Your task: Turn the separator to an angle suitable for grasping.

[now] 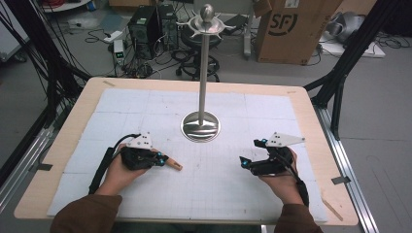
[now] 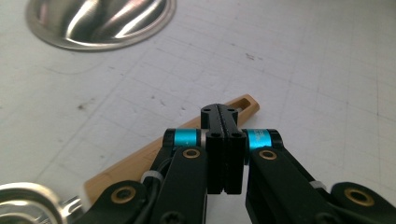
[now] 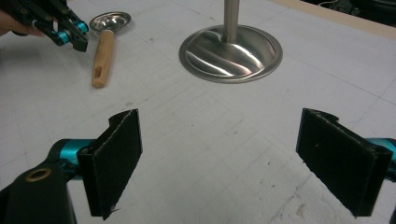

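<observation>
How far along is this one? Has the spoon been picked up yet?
Nothing looks done: the wooden-handled spoon lies flat on the mat, away from the stand. In hand: the left claw is shut at its handle, not gripping it; the right claw is open. Left, probably: grasp, lift, hang it on the stand's hooks.

One wooden-handled ladle [image 3: 103, 55] lies on the table [image 1: 311, 121], near its left edge; it has one steel bowl [image 3: 110, 21] and one wooden handle [image 2: 140, 163] with one slot at the handle's end. One steel stand [image 1: 201, 125] rises near the table's middle, with one round base, one pole and one ball on top. Two grippers are over the table: one left gripper [image 2: 224, 116] and one right gripper [image 3: 219, 158], each with two black jaws. Two hands hold them. One white gridded mat [image 1: 262, 109] covers the table.
</observation>
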### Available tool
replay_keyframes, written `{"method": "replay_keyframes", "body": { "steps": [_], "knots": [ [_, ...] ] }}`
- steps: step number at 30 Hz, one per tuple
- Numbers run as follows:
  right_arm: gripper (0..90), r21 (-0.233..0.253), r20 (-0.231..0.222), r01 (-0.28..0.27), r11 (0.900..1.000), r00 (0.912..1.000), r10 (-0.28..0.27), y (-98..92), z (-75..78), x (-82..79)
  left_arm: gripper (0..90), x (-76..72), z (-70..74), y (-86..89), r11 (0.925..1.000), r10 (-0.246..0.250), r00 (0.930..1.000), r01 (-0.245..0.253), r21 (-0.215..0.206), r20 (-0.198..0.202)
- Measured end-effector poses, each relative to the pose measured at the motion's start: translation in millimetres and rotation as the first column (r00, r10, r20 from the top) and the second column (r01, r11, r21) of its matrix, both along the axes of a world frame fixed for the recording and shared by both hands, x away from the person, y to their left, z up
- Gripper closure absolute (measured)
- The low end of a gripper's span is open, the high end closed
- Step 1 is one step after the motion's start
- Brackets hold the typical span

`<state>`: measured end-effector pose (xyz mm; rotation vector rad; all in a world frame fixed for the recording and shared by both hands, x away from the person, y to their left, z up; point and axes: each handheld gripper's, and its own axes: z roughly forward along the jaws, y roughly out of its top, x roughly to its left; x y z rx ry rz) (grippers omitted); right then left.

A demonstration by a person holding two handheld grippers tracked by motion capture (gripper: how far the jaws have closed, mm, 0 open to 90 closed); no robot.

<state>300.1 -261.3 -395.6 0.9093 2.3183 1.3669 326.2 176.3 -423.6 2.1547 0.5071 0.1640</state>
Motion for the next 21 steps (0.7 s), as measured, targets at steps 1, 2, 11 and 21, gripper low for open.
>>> {"method": "replay_keyframes", "body": {
  "steps": [1,2,11,21],
  "knots": [
    [13.1,0.002,-0.004,0.002,1.0,1.0,-0.002,0.1,0.1,-0.3,89.7,0.0,0.0,0.0,1.0,0.0,1.0,0.0,0.0,0.0],
    [13.1,0.002,-0.006,0.004,1.0,1.0,-0.004,-0.1,0.2,-0.6,89.7,1.4,2.2,4.2,0.9999,0.014,0.9999,-0.014,-0.005,0.005],
    [13.1,-0.004,-0.006,0.001,1.0,1.0,-0.001,0.5,-0.8,0.1,86.6,3.4,11.4,17.4,0.9987,0.039,0.9992,-0.038,-0.033,0.011],
    [13.1,0.005,-0.01,0.002,1.0,1.0,-0.002,0.1,-0.9,-0.1,77.1,5.7,12.3,20.7,0.9991,0.042,0.9991,-0.042,-0.012,0.009]
  ]
}}
